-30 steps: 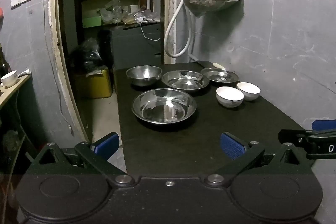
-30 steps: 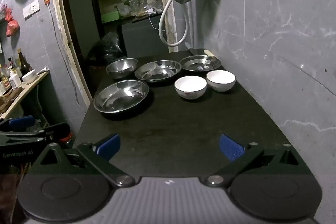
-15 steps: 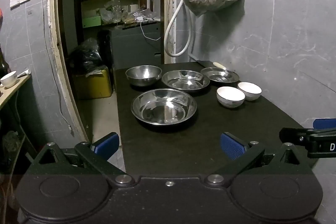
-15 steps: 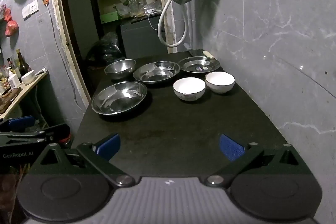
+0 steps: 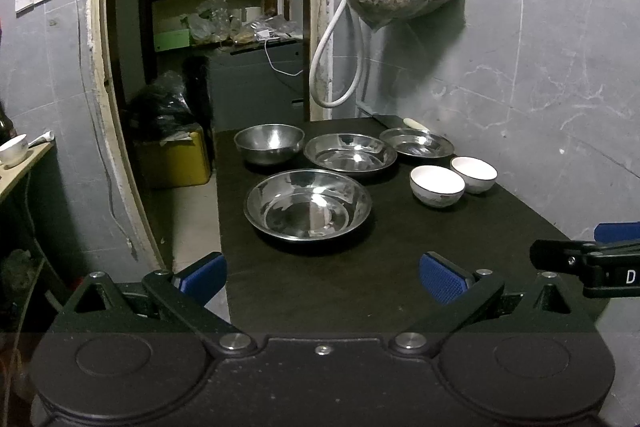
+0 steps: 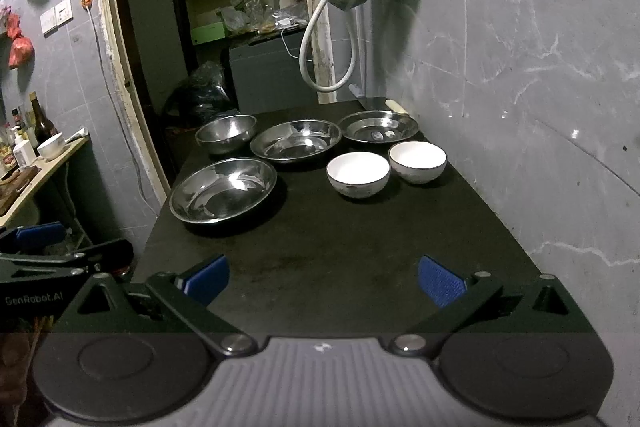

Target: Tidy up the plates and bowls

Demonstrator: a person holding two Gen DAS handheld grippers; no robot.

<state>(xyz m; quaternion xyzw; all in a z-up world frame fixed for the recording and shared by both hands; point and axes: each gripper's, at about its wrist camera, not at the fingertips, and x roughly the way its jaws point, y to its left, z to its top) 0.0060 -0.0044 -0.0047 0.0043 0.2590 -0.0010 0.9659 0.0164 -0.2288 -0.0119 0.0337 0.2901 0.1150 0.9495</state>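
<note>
Little has changed in the last second: both views have drifted only slightly. The left gripper (image 5: 322, 277) and right gripper (image 6: 322, 277) are held apart, empty. Dishes (image 5: 307, 203) lie unsorted on the table (image 6: 360, 259); organizing is not yet begun.

Readable text: one brand name and one single letter, both on the grippers.

In the right wrist view, the side of the left gripper (image 6: 66, 259), seen at the left edge of the picture, carries the pale printed words "GenRobot.AI". In the left wrist view, the side of the right gripper (image 5: 588, 255), seen at the right edge, shows a white capital "D", and the rest of this print is cut off by the picture border. The bottles (image 6: 24, 135) on the side shelf have labels, but these are too small and too dark to read.
</note>
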